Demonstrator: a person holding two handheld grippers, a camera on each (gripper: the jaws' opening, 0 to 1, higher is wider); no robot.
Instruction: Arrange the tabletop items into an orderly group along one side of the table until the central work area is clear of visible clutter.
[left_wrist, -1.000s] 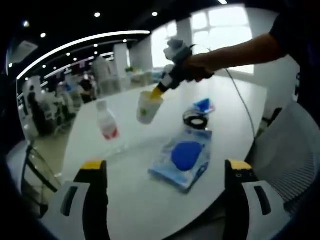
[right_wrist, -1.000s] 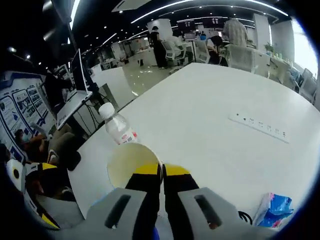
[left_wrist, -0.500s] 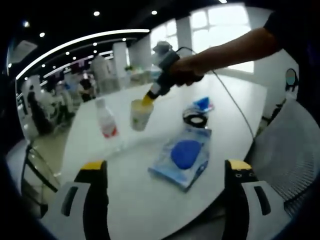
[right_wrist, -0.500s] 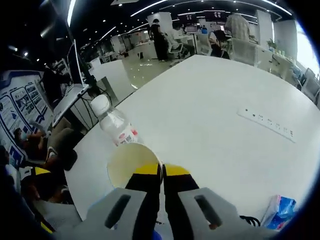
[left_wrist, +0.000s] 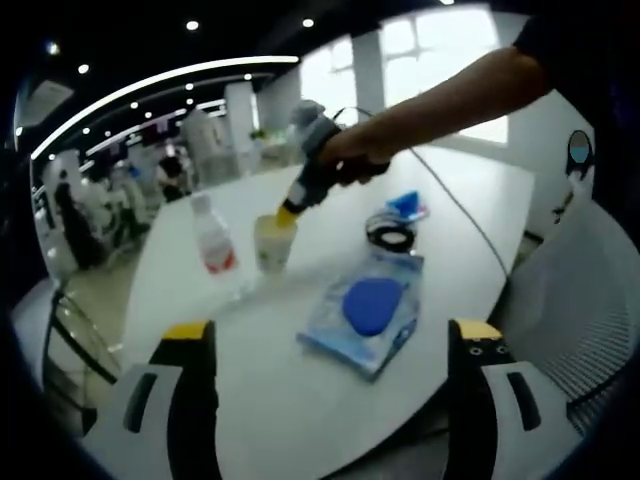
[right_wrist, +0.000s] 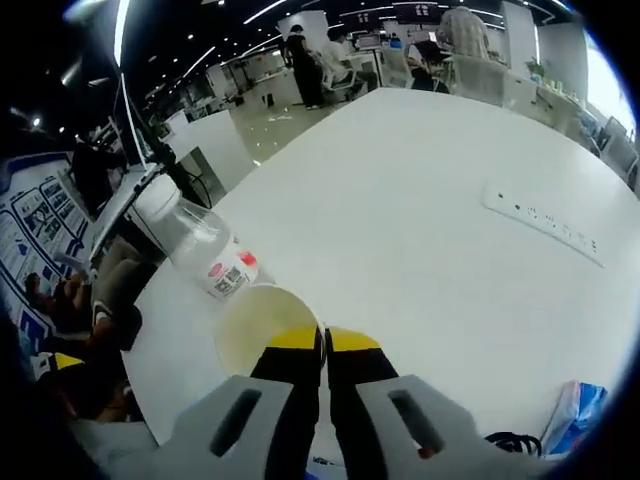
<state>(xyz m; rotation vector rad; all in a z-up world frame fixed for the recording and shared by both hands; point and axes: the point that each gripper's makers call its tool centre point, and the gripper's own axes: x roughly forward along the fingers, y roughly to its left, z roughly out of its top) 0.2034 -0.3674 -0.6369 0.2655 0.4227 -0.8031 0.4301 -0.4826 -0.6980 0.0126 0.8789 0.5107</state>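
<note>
Right gripper (right_wrist: 322, 345) is clamped on the rim of a pale yellow cup (left_wrist: 271, 242), its yellow-tipped jaws pressed together over the cup's edge. A second ago the cup hung tilted in the air above the counter (left_wrist: 300, 400); now it sits lower, upright, just beside the plastic bottle (left_wrist: 212, 239) with the red label, and whether its base touches the surface cannot be told. In the right gripper view the bottle (right_wrist: 200, 248) looms larger and closer to the cup (right_wrist: 262, 328) than before. Left gripper (left_wrist: 332, 345) holds nothing, its jaws wide apart, unchanged in position over the counter's near edge.

The person's bare arm (left_wrist: 450, 95) reaches in from the upper right, and a cable trails from the gripper it holds. A blue packet (left_wrist: 367, 312) lies near the centre of the counter; beyond it sit a coiled black cable (left_wrist: 390, 233) and a smaller blue wrapper (left_wrist: 405, 208), whose details are blurred. In the right gripper view the wrapper is cut off at the lower right.

The counter is white and rounded. Beyond it spreads a dim open office with ceiling light strips, bright windows, and distant people at desks.
</note>
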